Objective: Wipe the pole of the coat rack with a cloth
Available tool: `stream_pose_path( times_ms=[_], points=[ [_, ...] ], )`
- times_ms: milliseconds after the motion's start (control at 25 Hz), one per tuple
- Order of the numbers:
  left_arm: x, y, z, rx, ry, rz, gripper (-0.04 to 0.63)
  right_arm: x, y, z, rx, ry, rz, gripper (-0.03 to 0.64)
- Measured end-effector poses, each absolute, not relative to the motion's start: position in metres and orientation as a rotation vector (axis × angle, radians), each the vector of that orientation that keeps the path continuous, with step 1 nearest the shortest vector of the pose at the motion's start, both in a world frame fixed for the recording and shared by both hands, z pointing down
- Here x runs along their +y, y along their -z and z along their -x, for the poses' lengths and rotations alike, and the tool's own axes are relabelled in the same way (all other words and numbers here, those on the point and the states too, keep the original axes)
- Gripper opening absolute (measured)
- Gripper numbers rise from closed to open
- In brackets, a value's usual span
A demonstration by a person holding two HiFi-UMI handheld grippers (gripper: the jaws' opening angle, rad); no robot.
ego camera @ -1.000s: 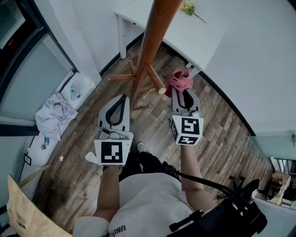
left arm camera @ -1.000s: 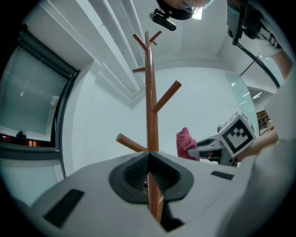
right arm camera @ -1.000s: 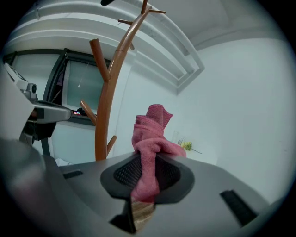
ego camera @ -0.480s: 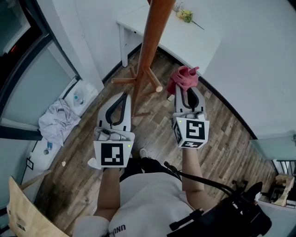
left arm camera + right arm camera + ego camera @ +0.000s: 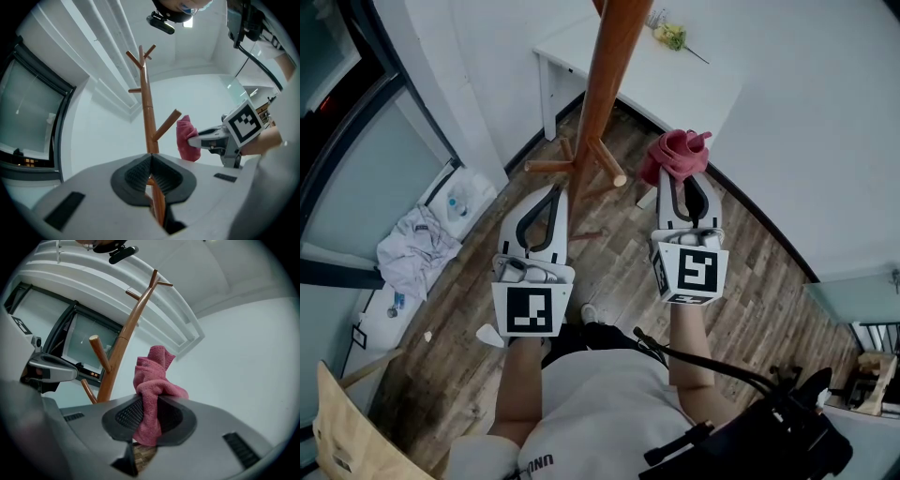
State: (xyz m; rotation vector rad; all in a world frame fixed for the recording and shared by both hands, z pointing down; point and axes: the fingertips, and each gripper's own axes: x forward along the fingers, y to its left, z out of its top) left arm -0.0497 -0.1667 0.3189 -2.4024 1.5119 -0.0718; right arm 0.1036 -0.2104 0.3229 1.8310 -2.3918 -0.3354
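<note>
The brown wooden coat rack pole (image 5: 609,84) rises at the middle, with pegs (image 5: 605,169) lower down. My left gripper (image 5: 555,193) points at the pole just left of it, shut and holding nothing. In the left gripper view the pole (image 5: 147,124) shows beyond the left gripper's (image 5: 150,160) closed tips. My right gripper (image 5: 680,180) is shut on a bunched pink cloth (image 5: 675,155), held right of the pole and apart from it. The cloth (image 5: 152,380) sticks up out of the right gripper (image 5: 149,409), with the pole (image 5: 123,345) to its left.
A white table (image 5: 694,89) with a sprig of yellow flowers (image 5: 675,36) stands behind the rack. A crumpled pale garment (image 5: 417,239) and a bottle (image 5: 455,197) lie by the window wall at left. A black tripod (image 5: 787,431) stands at lower right.
The right gripper with the cloth has moved a little up and farther out, staying right of the pole. The left gripper has barely moved.
</note>
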Motion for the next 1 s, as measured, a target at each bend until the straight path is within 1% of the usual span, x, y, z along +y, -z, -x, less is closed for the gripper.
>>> stream_pose_path(
  times_ms=[240, 560, 640, 760, 840, 960, 1000],
  points=[
    [-0.1679, -0.3237, 0.0516, 1.601, -0.036, 2.463, 0.014, -0.2087, -0.3227, -0.1026, -2.385, 0.359, -1.828, 0.078],
    [-0.1671, -0.3217, 0.0494, 1.524, 0.059, 2.414, 0.014, -0.2085, -0.3188, -0.1007, -2.403, 0.368, -1.833, 0.078],
    [-0.167, -0.3261, 0.0522, 1.621, -0.036, 2.479, 0.014, -0.2082, -0.3164, -0.0988, -2.417, 0.375, -1.834, 0.078],
    [-0.1668, -0.3274, 0.0529, 1.656, -0.083, 2.499, 0.014, -0.2075, -0.3217, -0.1014, -2.39, 0.358, -1.825, 0.078],
    [-0.167, -0.3265, 0.0523, 1.624, -0.051, 2.476, 0.014, -0.2081, -0.3229, -0.1017, -2.388, 0.353, -1.826, 0.078],
    [-0.1671, -0.3228, 0.0485, 1.493, 0.092, 2.39, 0.014, -0.2086, -0.3237, -0.1023, -2.389, 0.35, -1.826, 0.078],
    [-0.1674, -0.3239, 0.0488, 1.515, 0.071, 2.406, 0.014, -0.2089, -0.3238, -0.1026, -2.389, 0.35, -1.825, 0.078]
  ],
)
